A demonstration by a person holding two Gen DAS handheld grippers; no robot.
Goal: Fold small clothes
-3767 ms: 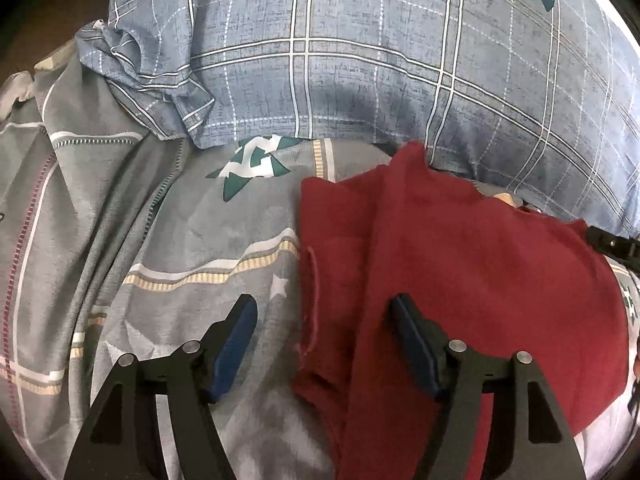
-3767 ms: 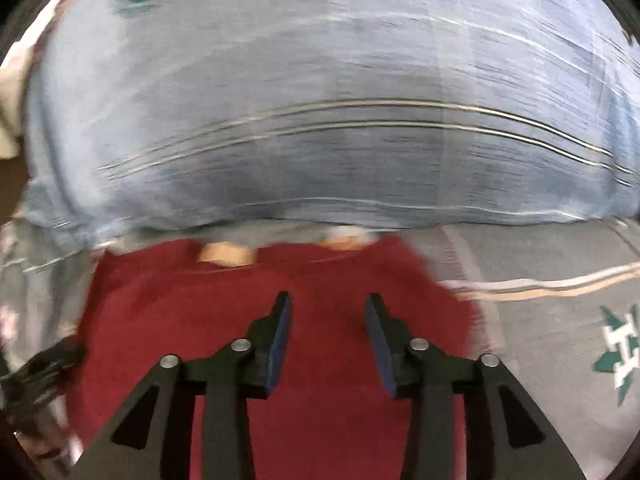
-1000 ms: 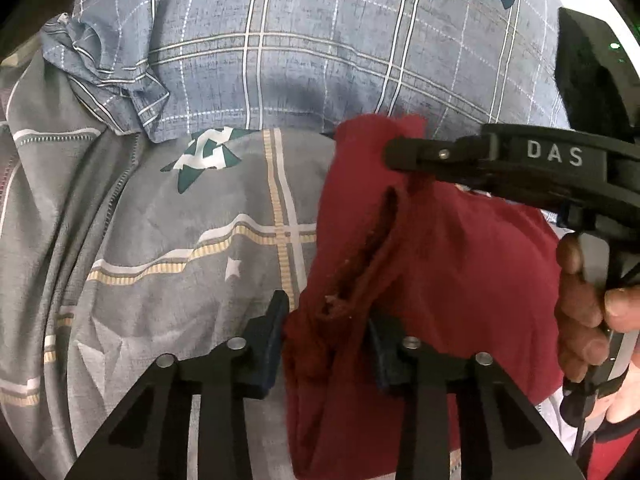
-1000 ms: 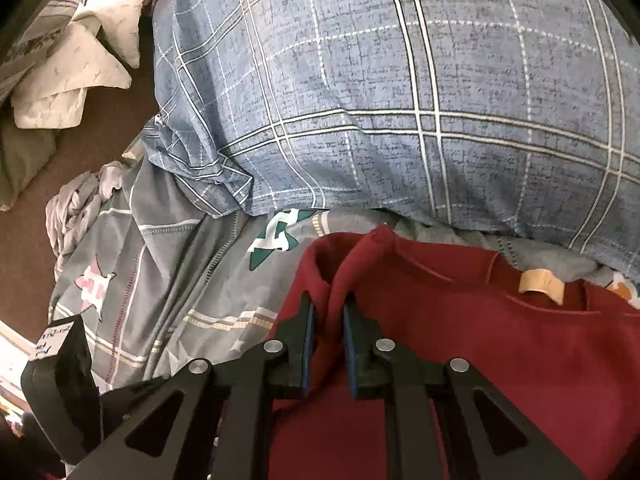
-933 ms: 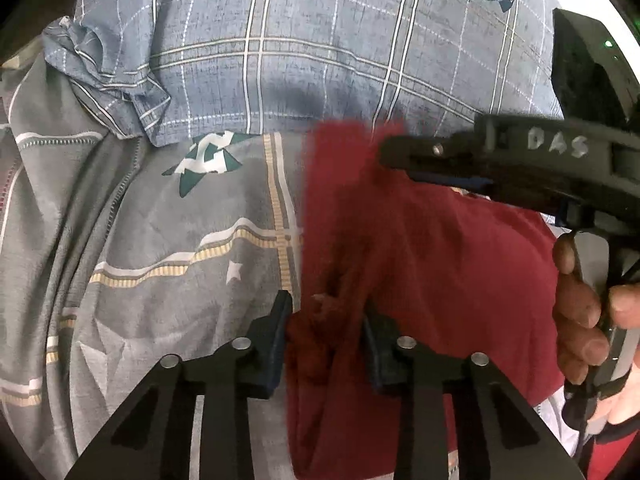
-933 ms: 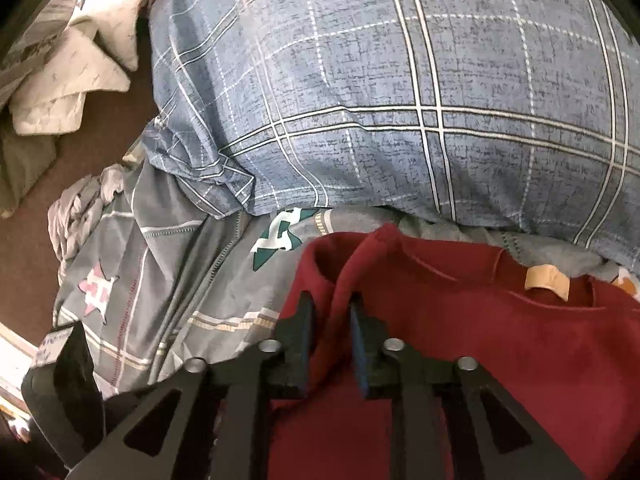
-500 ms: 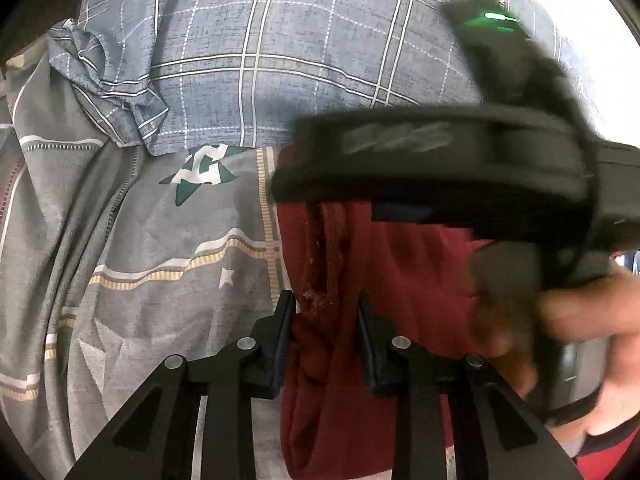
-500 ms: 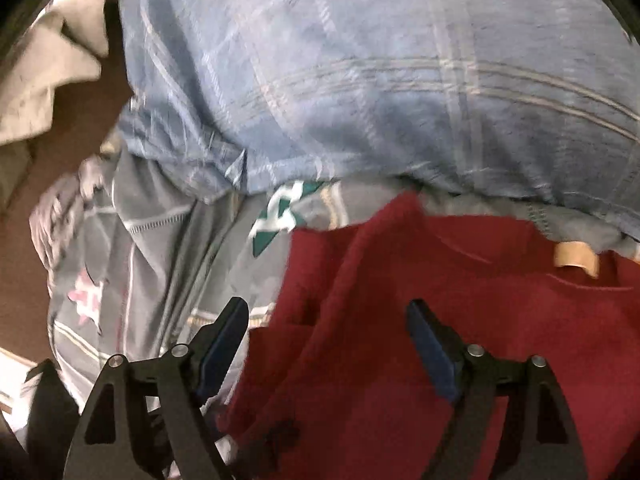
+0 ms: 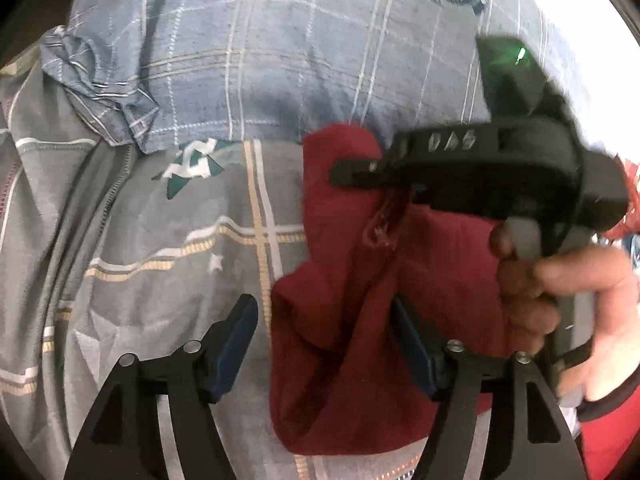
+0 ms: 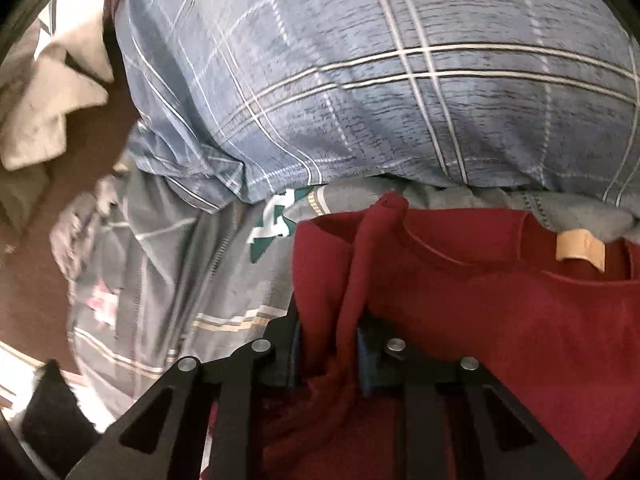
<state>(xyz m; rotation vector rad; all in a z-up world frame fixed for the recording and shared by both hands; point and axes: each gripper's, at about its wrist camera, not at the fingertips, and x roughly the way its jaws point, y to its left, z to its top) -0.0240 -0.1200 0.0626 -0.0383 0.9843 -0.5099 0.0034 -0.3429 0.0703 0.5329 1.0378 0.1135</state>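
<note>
I am looking through both wrist cameras at a dark red T-shirt (image 9: 360,300) which is lying on the grey patterned bedsheet (image 9: 160,240), close to the far edge of the bed where the blue plaid pillow (image 9: 280,52) is resting. My left gripper (image 9: 324,344) is standing with its jaws spread wide: the left finger is over the bare bedsheet, the right finger is partly hiding behind a raised fold of the shirt, and nothing is pinched between them. In the left wrist view my right gripper (image 9: 352,174) is reaching across from the right side, with the hand (image 9: 560,292) wrapped around its handle, and its tip is sitting at the upper left corner of the shirt, just below the pillow. In the right wrist view the right gripper (image 10: 328,350) is clamping a vertical ridge of the red fabric between its two blue pads, and this ridge is rising up toward the pillow (image 10: 400,80). To the right of this ridge the neckline of the shirt is lying flat, with a tan label (image 10: 580,250) showing inside the collar. At the left edge of that view some pale crumpled cloth (image 10: 44,120) is lying beyond the bed, and it is blurred.
</note>
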